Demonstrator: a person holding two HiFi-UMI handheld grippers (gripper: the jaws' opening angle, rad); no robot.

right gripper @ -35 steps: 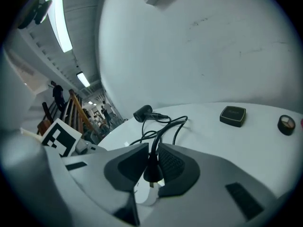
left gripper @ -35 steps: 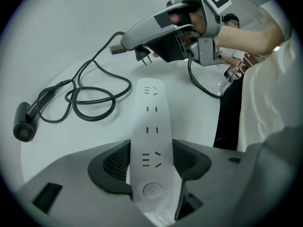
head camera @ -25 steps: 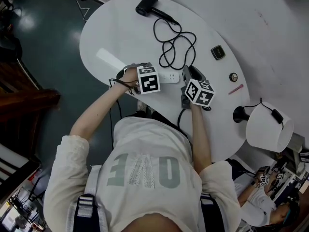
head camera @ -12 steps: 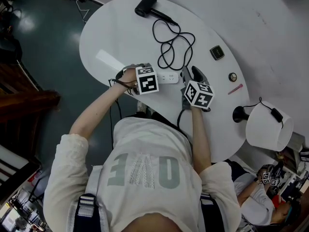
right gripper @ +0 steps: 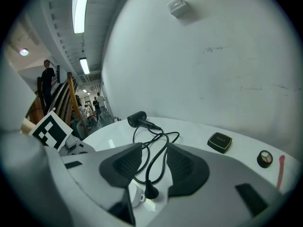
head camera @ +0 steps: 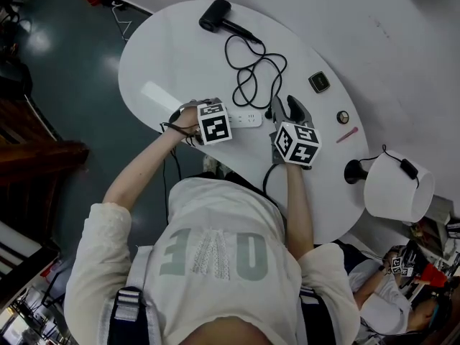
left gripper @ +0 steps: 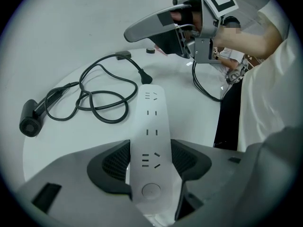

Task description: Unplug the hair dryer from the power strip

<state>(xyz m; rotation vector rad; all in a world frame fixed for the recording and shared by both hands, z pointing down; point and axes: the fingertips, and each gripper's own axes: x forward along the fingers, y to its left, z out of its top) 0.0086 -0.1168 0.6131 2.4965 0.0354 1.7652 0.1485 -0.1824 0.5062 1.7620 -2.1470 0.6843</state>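
Overhead scene of a white oval table (head camera: 165, 56) with a person (head camera: 215, 250) in a pale shirt leaning over its near edge, a two-jaw gripper in each hand. A white-shaded lamp (head camera: 399, 189) stands well off to the right of the right gripper (right gripper: 154, 151), at the table's edge.

The left gripper (left gripper: 150, 151) points steeply down and is clamped on the near end of a white power strip (left gripper: 150, 122), one pad pressed against each long side. The strip lies flat on the table and runs away from those jaws toward the right gripper, and its sockets that show are empty.

The right gripper hangs just past the strip's far end, raised off the table. Its jaws have just been opening and now stand wide apart, gripping nothing. The black plug (right gripper: 151, 191) and a stretch of black cord (head camera: 251, 74) show through the gap between its pads, but neither pad touches them.

The plug is out of the strip and sits on the table just beside the strip's far end. From it the cord runs in loose loops away from both grippers to the black hair dryer (head camera: 214, 14), which lies on its side at the far end of the table.

To the right of the right gripper sit a small dark square case (head camera: 319, 82), a small round dish (head camera: 343, 116) and a thin pink stick (head camera: 347, 134).
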